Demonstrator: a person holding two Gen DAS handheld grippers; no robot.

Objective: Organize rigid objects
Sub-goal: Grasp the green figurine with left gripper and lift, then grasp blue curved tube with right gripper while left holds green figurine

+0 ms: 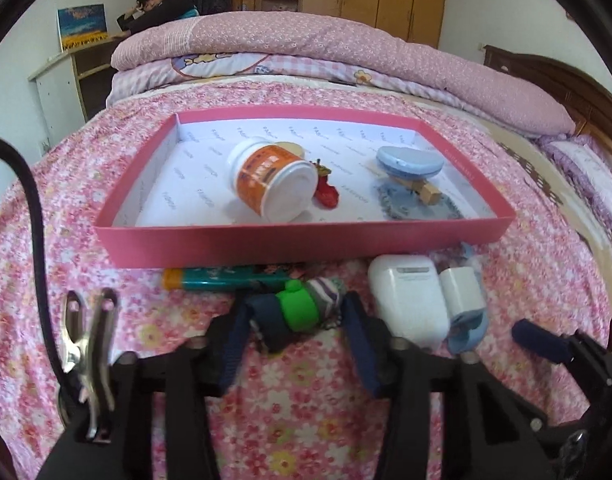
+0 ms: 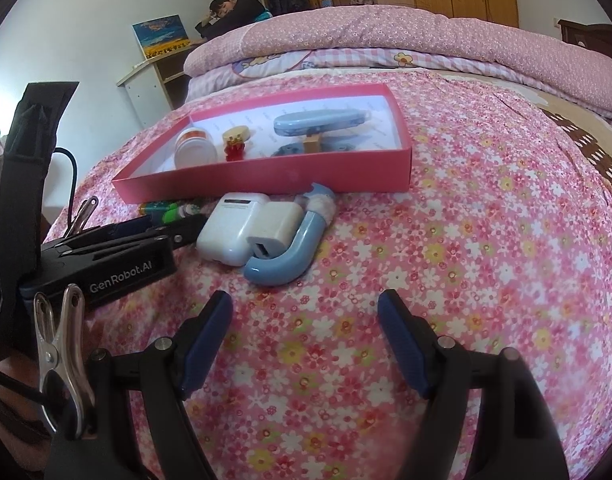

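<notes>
Close over a flowered pink bedspread (image 2: 446, 240), your two grippers work at the near edge of one shallow pink tray (image 1: 290, 240). Your left gripper (image 1: 296, 316) has its dark blue fingers (image 1: 358, 320) around a small bundle of one green clip-like piece (image 1: 296, 306) and a striped and dark fabric roll; whether the pads press on it you cannot tell from this angle. Your right gripper (image 2: 304, 328) hangs wide open above bare bedspread, with nothing between its fingers. Inside the tray lie six things: one orange-labelled white bottle (image 1: 272, 184) on its side, one round gold-topped lid (image 2: 236, 134) behind it, one red ornament (image 1: 327, 194) touching the bottle's base, one pale blue case (image 1: 410, 162), one wooden clothespin (image 1: 420, 190) under the case, and one blue-grey patch of cloth (image 1: 418, 204) below that. Outside the tray, just in front of its near wall, sit four more: one teal tube with an orange cap (image 1: 222, 278), one white rounded charging case (image 1: 406, 300), one white plug cube (image 2: 276, 228) touching that case, and one curved light blue tube (image 2: 294, 248) beside the cube. One person (image 1: 162, 8) leans at a desk beyond the folded quilts.
</notes>
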